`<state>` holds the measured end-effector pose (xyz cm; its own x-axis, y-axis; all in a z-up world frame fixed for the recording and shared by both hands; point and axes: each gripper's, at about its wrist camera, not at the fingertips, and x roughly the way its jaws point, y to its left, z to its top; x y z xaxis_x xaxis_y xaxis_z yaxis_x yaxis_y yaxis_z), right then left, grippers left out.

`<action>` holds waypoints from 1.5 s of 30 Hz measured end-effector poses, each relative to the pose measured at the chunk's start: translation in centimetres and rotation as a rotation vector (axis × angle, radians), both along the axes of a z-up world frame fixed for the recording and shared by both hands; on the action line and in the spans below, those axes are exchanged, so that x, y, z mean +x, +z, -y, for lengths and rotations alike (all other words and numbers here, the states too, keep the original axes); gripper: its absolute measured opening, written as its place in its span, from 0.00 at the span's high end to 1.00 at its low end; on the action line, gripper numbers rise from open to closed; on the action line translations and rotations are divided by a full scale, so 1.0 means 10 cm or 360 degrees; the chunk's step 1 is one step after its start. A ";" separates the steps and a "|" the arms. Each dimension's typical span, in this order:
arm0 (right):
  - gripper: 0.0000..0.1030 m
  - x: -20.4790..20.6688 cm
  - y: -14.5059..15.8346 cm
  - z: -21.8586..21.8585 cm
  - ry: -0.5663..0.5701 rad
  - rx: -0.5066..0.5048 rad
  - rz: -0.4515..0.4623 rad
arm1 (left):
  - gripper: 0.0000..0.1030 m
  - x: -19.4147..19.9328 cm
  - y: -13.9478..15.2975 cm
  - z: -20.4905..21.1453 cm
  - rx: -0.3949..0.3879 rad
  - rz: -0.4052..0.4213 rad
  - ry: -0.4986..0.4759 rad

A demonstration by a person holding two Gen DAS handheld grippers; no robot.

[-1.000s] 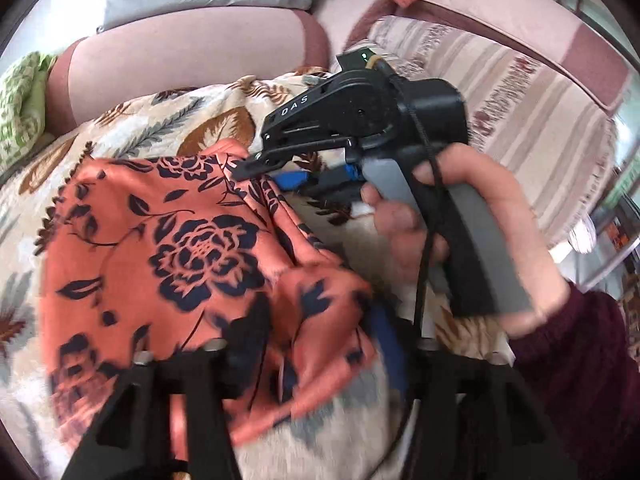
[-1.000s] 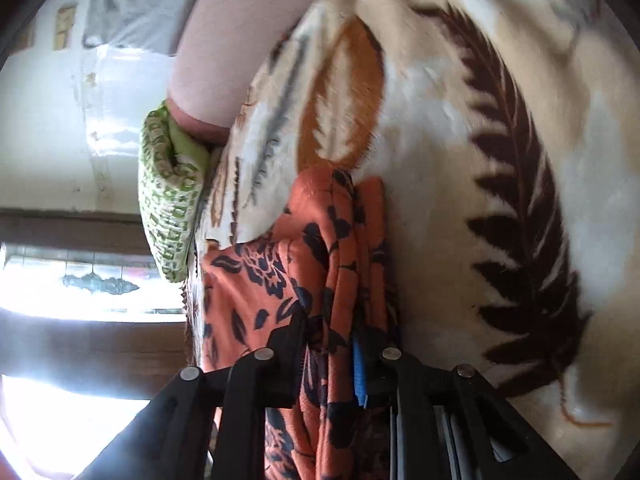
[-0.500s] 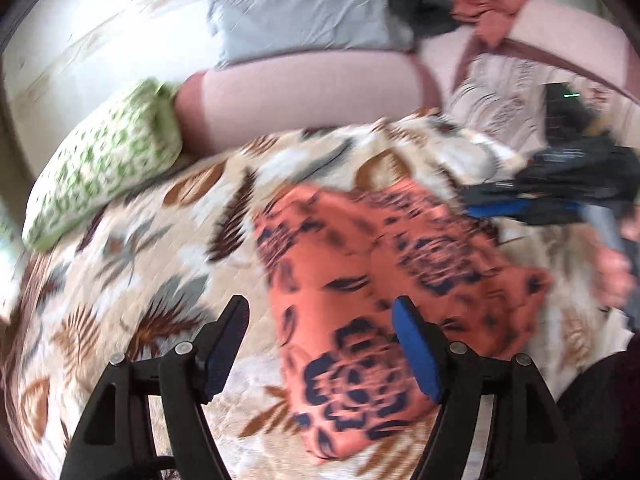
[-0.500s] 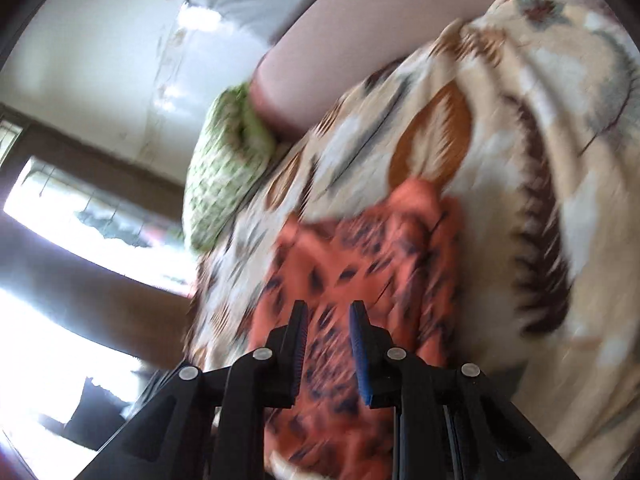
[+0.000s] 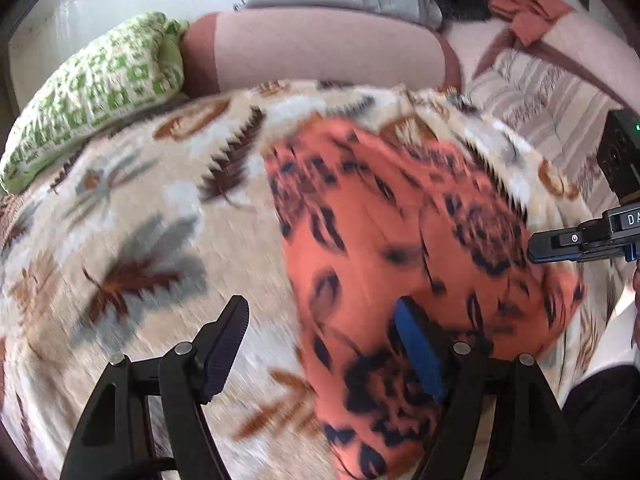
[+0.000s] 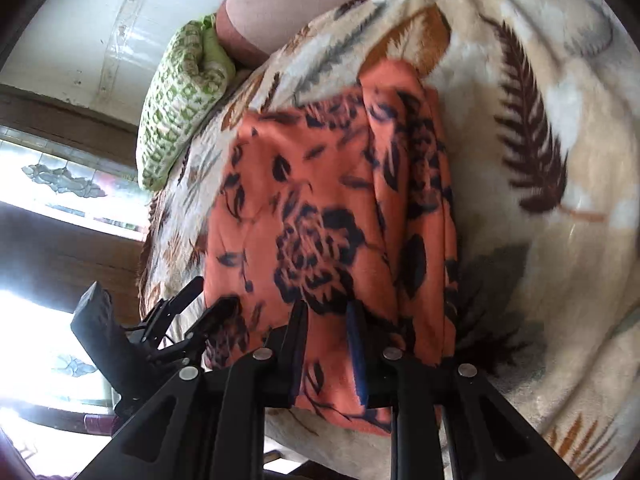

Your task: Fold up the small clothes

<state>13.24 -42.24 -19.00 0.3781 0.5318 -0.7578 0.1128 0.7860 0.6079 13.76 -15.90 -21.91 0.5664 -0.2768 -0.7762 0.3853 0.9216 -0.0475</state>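
Blur smearing my left view, orange floral garment [image 6: 320, 216] folded, long axis bottom to top, left hand-held gripper [image 5: 320, 344] wide apart, right hand-held gripper [image 6: 326, 344] narrowly parted, gripping nothing.

— What sort of place is this?
— A home, a living room by the look of it. There's a pink sofa [image 5: 320, 52] with a leaf-print blanket [image 5: 140, 220] over the seat and a green pillow [image 5: 92, 92] at one end.
— Anything more?
— Loose clothes [image 5: 524, 8] on the sofa back, a plastered wall [image 6: 100, 20], and a patterned-glass window [image 6: 60, 176].
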 end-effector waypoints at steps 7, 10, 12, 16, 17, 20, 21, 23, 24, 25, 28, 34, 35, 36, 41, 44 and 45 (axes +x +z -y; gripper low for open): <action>0.78 0.53 -0.04 0.20 -0.0340 0.0089 0.0074 | 0.25 0.87 0.18 0.12 0.0054 0.0027 0.0143; 0.78 0.70 -0.27 0.24 -0.0450 0.0229 0.0082 | 0.25 1.22 0.11 0.26 0.0078 -0.0013 0.0163; 0.78 0.75 -0.38 0.27 -0.0475 0.0267 0.0061 | 0.25 1.42 0.00 0.35 0.0154 -0.0057 0.0185; 0.78 0.83 -0.74 0.44 -0.0517 0.0395 -0.0068 | 0.23 1.66 -0.37 0.50 0.0259 -0.0181 0.0184; 0.78 0.83 -0.72 0.45 -0.0513 0.0389 -0.0061 | 0.23 1.66 -0.41 0.50 0.0252 -0.0190 0.0189; 0.78 0.72 -0.64 0.46 -0.0478 0.0351 -0.0021 | 0.23 1.55 -0.32 0.44 0.0230 -0.0133 0.0204; 0.78 0.70 -0.62 0.46 -0.0467 0.0346 -0.0005 | 0.23 1.50 -0.28 0.41 0.0218 -0.0129 0.0209; 0.76 0.64 -0.49 0.37 -0.0407 0.0344 0.0066 | 0.23 1.31 -0.17 0.29 0.0155 -0.0114 0.0232; 0.76 0.59 -0.45 0.32 -0.0372 0.0348 0.0104 | 0.23 1.23 -0.13 0.25 0.0127 -0.0105 0.0232; 0.76 0.49 -0.38 0.28 -0.0327 0.0361 0.0141 | 0.23 1.07 -0.06 0.18 0.0094 -0.0088 0.0229; 0.76 0.31 -0.30 0.23 -0.0259 0.0366 0.0170 | 0.23 0.67 0.07 0.08 0.0077 -0.0021 0.0195; 0.76 -0.20 -0.16 -0.13 -0.0060 0.0235 0.0135 | 0.23 -0.08 0.06 0.04 0.0136 0.0048 0.0020; 0.76 -0.30 -0.20 -0.16 -0.0054 0.0203 0.0102 | 0.23 -0.18 0.00 0.05 0.0168 0.0046 -0.0010; 0.76 -0.36 -0.25 -0.18 -0.0055 0.0170 0.0057 | 0.23 -0.23 -0.04 0.05 0.0179 0.0044 -0.0028; 0.77 -0.56 -0.55 -0.28 -0.0002 0.0148 -0.0065 | 0.23 -0.35 -0.23 0.00 0.0124 0.0053 0.0003; 0.77 -0.62 -0.53 -0.34 -0.0005 0.0089 -0.0075 | 0.22 -0.31 -0.22 -0.03 0.0088 0.0052 -0.0033; 0.77 -0.62 -0.53 -0.34 -0.0005 0.0089 -0.0075 | 0.22 -0.31 -0.24 -0.04 0.0065 0.0075 -0.0048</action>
